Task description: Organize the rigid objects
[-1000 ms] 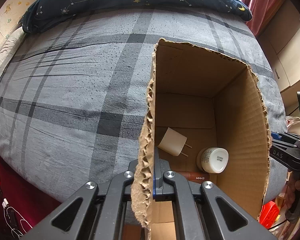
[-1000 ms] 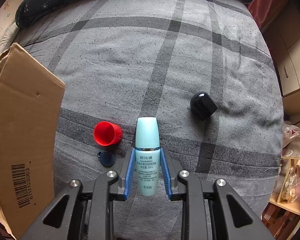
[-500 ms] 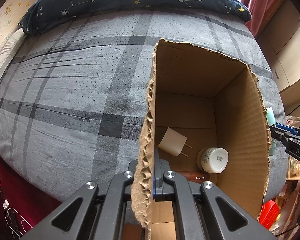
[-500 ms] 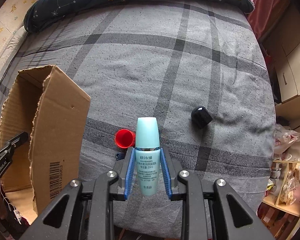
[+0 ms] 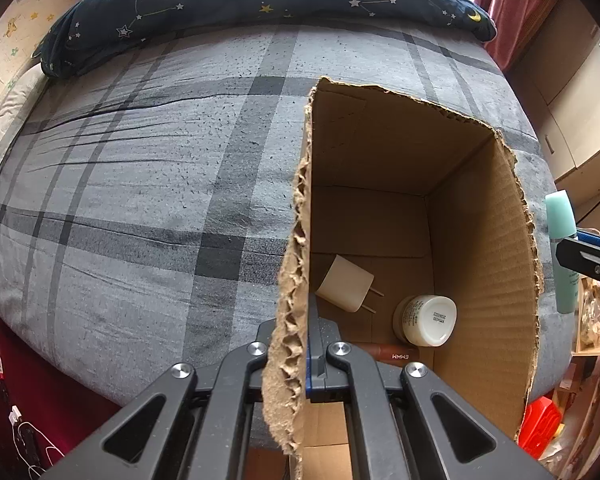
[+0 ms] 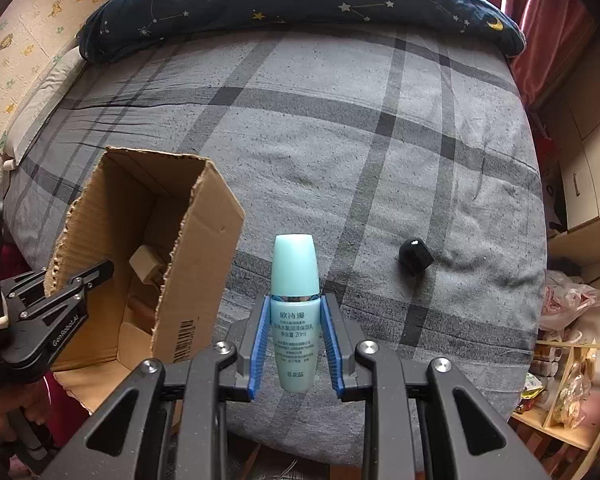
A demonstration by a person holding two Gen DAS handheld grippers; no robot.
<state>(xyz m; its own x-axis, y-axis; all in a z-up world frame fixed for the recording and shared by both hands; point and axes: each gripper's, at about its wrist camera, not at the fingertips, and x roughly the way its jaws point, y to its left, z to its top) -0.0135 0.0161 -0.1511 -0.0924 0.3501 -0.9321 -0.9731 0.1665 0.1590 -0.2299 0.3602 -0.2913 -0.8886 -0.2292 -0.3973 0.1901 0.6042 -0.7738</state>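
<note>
Bed, grey plaid, serving as the work surface, with the cardboard box standing on it near the front edge. The task appears partly done. The box already holds a white plug, a white jar lying on its side, and a brown item only partly visible at the floor of the box. The left gripper has its jaws clamped on the torn near wall of the box, steadying it. The right gripper has its jaws closed on the teal bottle, held upright in the air just beside the box and not yet over its opening. A black cap lies on the bed, well apart from the box, apparently left to collect.
</note>
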